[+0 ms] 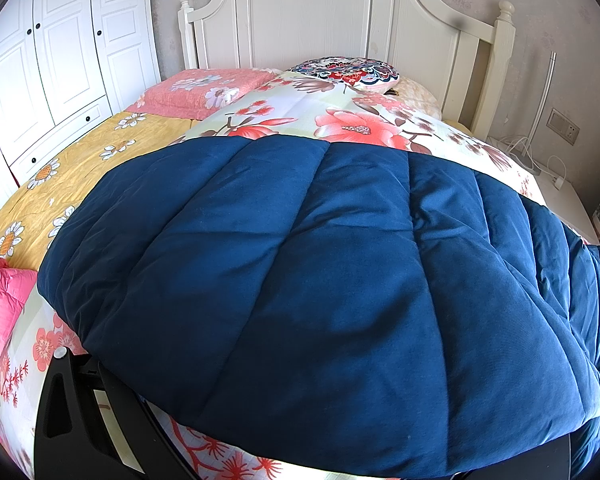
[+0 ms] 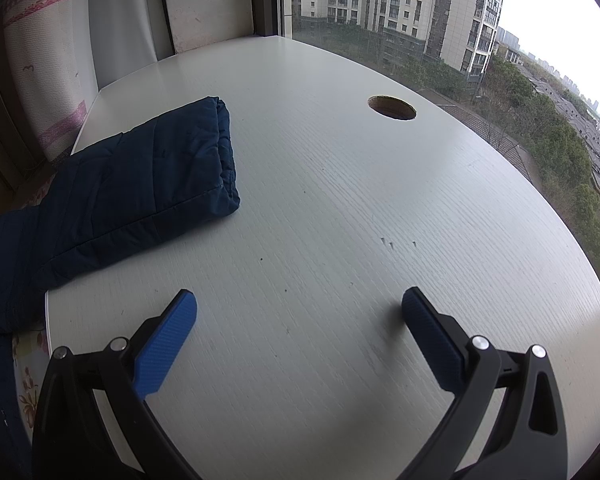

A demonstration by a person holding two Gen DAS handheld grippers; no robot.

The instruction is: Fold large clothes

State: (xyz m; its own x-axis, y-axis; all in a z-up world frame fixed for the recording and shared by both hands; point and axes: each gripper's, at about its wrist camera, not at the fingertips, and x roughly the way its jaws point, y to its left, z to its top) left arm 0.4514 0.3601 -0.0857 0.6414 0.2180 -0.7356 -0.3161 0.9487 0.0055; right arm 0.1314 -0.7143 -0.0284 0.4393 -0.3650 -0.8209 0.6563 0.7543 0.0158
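A large navy quilted coat (image 1: 300, 260) lies spread across the bed and fills most of the left wrist view. Its near hem drapes over my left gripper, so only the black frame (image 1: 80, 412) shows at the lower left and the fingers are hidden. In the right wrist view one navy sleeve (image 2: 140, 184) of the coat rests on the left part of a white desk (image 2: 340, 200), cuff pointing away. My right gripper (image 2: 298, 312) hovers open above the bare desk, to the right of the sleeve, with nothing between its blue pads (image 2: 164, 348).
A floral quilt (image 1: 340, 120), a yellow sheet (image 1: 60, 184) and a pink pillow (image 1: 196, 88) lie under and around the coat. White headboard (image 1: 308, 12) behind, wardrobe (image 1: 48, 60) left, pink garment (image 1: 0, 304) at the near left. The desk has a cable hole (image 2: 392, 108) and borders a window (image 2: 460, 20).
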